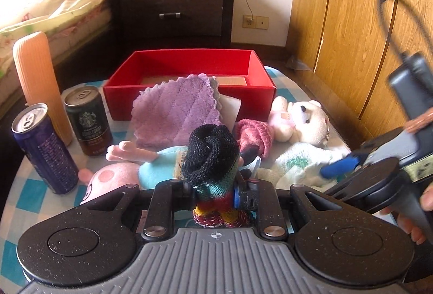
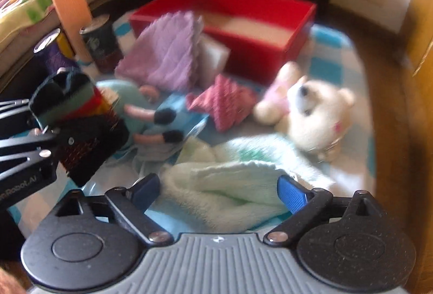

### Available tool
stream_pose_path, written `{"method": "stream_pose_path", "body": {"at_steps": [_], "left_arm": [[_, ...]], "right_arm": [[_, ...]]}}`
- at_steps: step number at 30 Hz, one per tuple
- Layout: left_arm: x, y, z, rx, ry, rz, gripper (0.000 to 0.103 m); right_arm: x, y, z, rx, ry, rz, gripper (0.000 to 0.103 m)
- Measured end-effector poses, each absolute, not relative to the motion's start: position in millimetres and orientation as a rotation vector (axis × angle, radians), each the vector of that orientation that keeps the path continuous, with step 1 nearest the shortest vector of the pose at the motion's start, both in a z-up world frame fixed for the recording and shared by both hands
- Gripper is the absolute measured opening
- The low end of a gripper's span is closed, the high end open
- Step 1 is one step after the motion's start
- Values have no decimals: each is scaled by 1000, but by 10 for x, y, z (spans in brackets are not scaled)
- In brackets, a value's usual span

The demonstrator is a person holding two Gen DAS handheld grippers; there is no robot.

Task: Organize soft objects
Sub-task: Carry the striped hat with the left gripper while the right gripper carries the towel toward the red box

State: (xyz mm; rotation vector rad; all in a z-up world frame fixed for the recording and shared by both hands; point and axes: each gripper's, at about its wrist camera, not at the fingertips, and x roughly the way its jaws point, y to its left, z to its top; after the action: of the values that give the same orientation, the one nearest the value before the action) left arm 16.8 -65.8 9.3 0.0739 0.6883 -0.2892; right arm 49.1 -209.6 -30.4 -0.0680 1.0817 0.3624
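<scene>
Step in hand looks like pick-up for the box: left gripper (image 1: 213, 193) is pinching a rolled striped knit piece (image 1: 213, 172), black end up, held clear above the table; right gripper (image 2: 219, 193) has its jaws spread wide, straddling the pale green-white towel (image 2: 230, 185) at the near right of the checkered tablecloth (image 1: 281, 93), pads not pressing on it yet. Red box (image 1: 189, 77) sits at the far side, nothing soft inside that I can see. My read: next move needs the right jaws to drop onto the towel's bulk and close, then both loads go over the near wall of the box. Purple cloth (image 1: 176, 115) leans on that wall, could snag. Left view is sharp and shows the cans (image 1: 86, 120) at left and the white bear (image 1: 305, 120) at right. Right view is motion-blurred but is the only one showing the towel between its blue pads (image 2: 292, 193), plus the left gripper's load from the side.
</scene>
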Motion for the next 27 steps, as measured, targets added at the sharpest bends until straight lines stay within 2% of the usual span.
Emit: {"method": "stream_pose_path", "body": {"at_steps": [3,5,7,9,10,12,27], "left_arm": [[170,-644,94,73,687,-289,24],[185,-633,96,62,694,-289,24],[193,-643,119,61,693,-288,24],[178,-674,161,73,678,-289,24],[170,-691,181,82,670,-286,24],[168,-716,217,87,659,-286,24],[439,-718,750,10,516,-235,24]], "right_arm": [[530,-2076,-440,-100,1136,360,74],[509,-2094,-393,-111,1121,363,58],[532,-2205,-331,-45,1122,351,27],[554,-2323,-257,34,1129,359,11],[546,-2360,-212,48,1120,355,7],[502,-2388,-107,38,1088,347,3],[291,-2423,1089,133,725,384,2]]}}
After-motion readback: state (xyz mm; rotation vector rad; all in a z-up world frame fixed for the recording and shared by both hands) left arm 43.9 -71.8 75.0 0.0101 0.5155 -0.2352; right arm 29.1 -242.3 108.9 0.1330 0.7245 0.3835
